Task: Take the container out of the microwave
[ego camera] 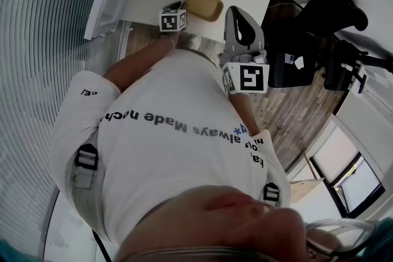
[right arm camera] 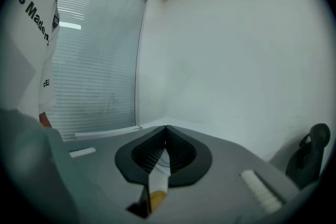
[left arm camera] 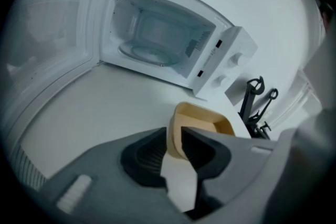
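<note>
Container (left arm camera: pixel 205 120): tan, open-topped, out of the oven; sits on the worktop (left arm camera: pixel 94 123) close to its front edge, ahead of the microwave's control-panel side.
Microwave (left arm camera: pixel 157 39): white, stands toward the worktop's back edge; cavity lit and holds only the glass turntable (left arm camera: pixel 144 52).
Door (left arm camera: pixel 47 44): swung fully open to the left, reaches toward the worktop's left edge.
Left gripper (left arm camera: pixel 174 128): angled down at the container; jaws spread, with the container's near wall standing in the gap between the tips; no clear pinch on it.
Right gripper (right arm camera: pixel 166 128): held up over the worktop's right edge, well apart from the container; jaws pressed together, nothing gripped between them; faces a bare white wall and window blinds (right arm camera: pixel 94 76).
Person: white printed shirt (ego camera: pixel 178 119) fills the lower head view, one gripper in each hand.
</note>
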`<state>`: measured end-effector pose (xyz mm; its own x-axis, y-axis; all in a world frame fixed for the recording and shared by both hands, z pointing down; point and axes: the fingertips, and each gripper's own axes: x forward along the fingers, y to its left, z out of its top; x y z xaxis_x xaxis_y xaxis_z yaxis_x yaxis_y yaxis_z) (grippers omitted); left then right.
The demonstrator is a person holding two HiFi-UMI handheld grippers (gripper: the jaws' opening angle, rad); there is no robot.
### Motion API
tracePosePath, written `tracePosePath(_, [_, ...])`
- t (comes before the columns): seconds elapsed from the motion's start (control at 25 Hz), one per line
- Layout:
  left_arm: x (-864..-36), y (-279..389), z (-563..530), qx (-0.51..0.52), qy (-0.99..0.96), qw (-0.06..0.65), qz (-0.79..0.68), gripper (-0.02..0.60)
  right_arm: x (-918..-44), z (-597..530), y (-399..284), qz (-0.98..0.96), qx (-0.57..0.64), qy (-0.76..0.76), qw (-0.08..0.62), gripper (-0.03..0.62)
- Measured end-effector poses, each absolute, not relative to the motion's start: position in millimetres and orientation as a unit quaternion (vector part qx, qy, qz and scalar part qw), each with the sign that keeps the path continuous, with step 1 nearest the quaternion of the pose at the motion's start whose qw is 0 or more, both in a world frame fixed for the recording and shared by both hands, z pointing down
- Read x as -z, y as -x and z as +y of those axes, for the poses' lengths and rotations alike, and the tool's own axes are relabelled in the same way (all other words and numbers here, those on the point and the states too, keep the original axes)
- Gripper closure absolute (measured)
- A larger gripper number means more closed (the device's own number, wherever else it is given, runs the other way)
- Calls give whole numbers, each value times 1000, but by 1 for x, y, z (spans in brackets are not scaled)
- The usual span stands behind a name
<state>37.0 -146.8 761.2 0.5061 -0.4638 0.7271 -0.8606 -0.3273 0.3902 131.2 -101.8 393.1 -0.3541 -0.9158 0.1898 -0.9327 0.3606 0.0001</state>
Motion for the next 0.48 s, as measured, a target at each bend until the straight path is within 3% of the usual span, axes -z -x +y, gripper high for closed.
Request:
tracePosePath(0.16, [-745, -38, -152, -237, -799, 369, -412, 423, -393, -104, -130, -821, -54, -564, 74, 592])
tracePosePath(0.48, [-681, -28, -173, -200, -844, 283, -410, 436, -389, -108, -129, -821, -53, -565, 68, 592])
